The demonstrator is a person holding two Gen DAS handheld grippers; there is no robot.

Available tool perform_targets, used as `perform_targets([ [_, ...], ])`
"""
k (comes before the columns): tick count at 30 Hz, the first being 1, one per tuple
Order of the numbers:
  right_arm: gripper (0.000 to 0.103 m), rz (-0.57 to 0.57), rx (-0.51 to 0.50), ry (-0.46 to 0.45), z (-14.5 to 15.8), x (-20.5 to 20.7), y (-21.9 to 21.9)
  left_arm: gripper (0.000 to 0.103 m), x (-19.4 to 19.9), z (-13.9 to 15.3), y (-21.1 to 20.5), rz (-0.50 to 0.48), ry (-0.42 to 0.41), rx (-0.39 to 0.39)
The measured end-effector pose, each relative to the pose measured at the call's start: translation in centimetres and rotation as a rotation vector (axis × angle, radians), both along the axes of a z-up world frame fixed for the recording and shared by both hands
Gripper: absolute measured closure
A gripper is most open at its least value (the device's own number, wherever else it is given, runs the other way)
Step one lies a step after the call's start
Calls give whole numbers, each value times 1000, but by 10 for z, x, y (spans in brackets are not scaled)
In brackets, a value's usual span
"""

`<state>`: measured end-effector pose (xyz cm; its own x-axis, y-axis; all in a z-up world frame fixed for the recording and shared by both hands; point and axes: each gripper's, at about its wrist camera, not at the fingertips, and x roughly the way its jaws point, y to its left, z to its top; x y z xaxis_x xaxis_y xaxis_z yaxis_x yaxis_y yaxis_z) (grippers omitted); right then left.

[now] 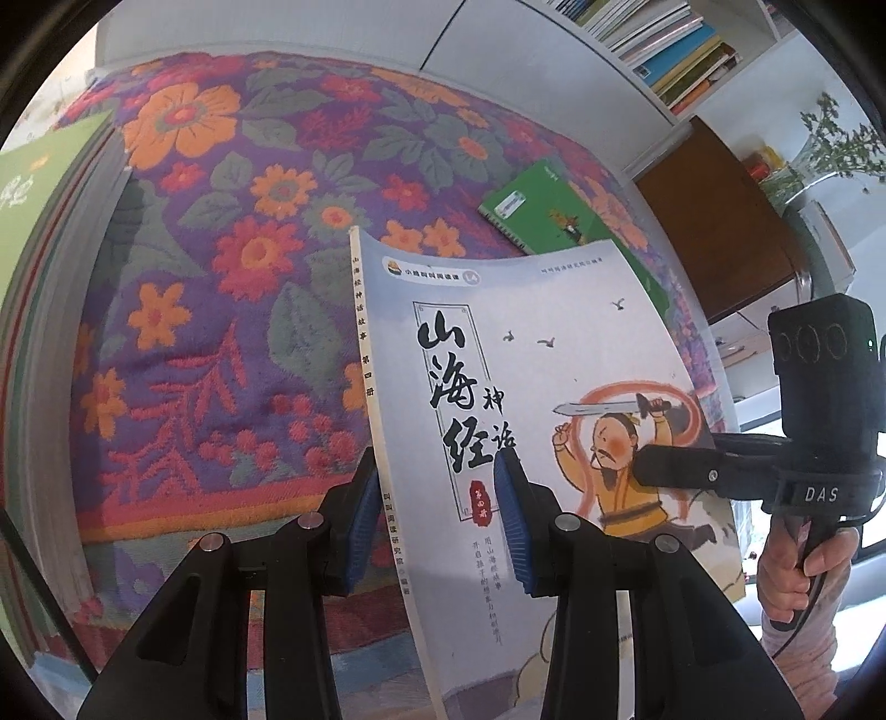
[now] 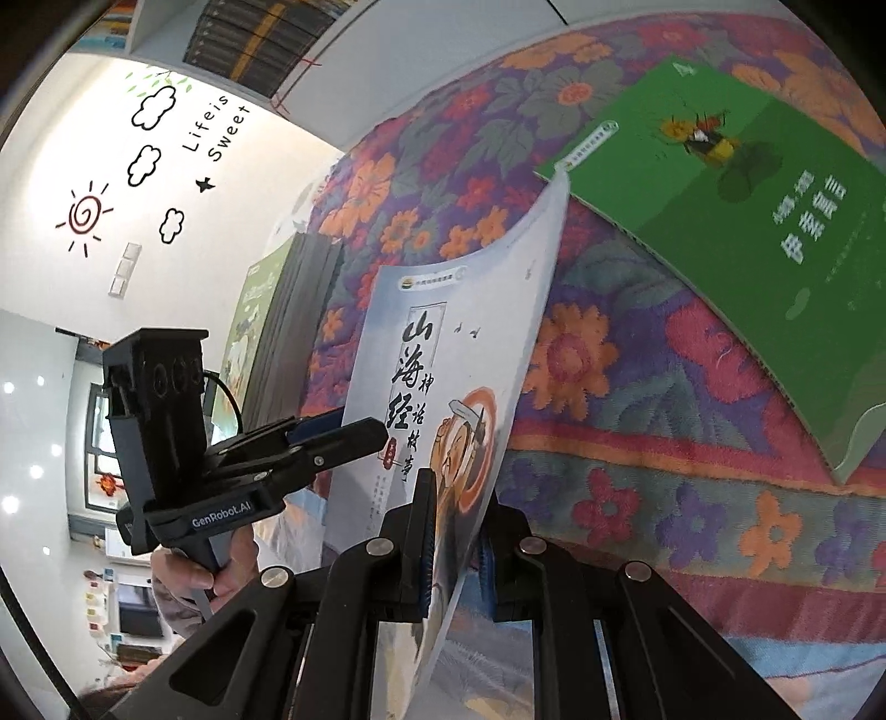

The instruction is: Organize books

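Note:
A thin pale-blue book with black Chinese title and a cartoon swordsman is held up above the floral blanket. My left gripper is shut on its spine edge, one blue pad behind the spine and one on the cover. From the right wrist view the same book curves upward, and my right gripper is shut on its opposite edge. Each gripper shows in the other's view: the right gripper presses the cover's right side, and the left gripper clamps the spine side. A green book lies flat on the blanket beyond.
A stack of books with a green cover on top stands at the blanket's left. A white bookshelf with books, a brown cabinet and a vase with a plant lie to the right. A hand holds the right gripper's handle.

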<state>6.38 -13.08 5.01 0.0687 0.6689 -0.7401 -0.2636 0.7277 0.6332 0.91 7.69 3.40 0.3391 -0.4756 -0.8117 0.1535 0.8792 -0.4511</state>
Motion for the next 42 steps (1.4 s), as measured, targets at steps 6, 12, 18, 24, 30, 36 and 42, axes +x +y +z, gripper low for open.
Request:
perform_targets([
  [6,89,10,12,-58,22,-8,-2,67,-1,23,4,-9,-50,-29],
  [12,89,32,24,-109,48,-11,13,67,-2,53,30,4,-108,-64],
  [18,89,91,43,-140,67,-2,68,67,0,78,100,80,-156,-93],
  [24,89,204,70,-181,77,7,158,67,-4,94,182,191,-198,-73],
  [30,89,279,113,-163,56,19,237,67,-1,78,246,306,-195,-36],
  [36,89,292,123,-125,30,29,271,67,5,58,271,335,-184,-14],
  [42,89,269,115,-92,13,34,279,67,10,47,279,335,-175,-8],
])
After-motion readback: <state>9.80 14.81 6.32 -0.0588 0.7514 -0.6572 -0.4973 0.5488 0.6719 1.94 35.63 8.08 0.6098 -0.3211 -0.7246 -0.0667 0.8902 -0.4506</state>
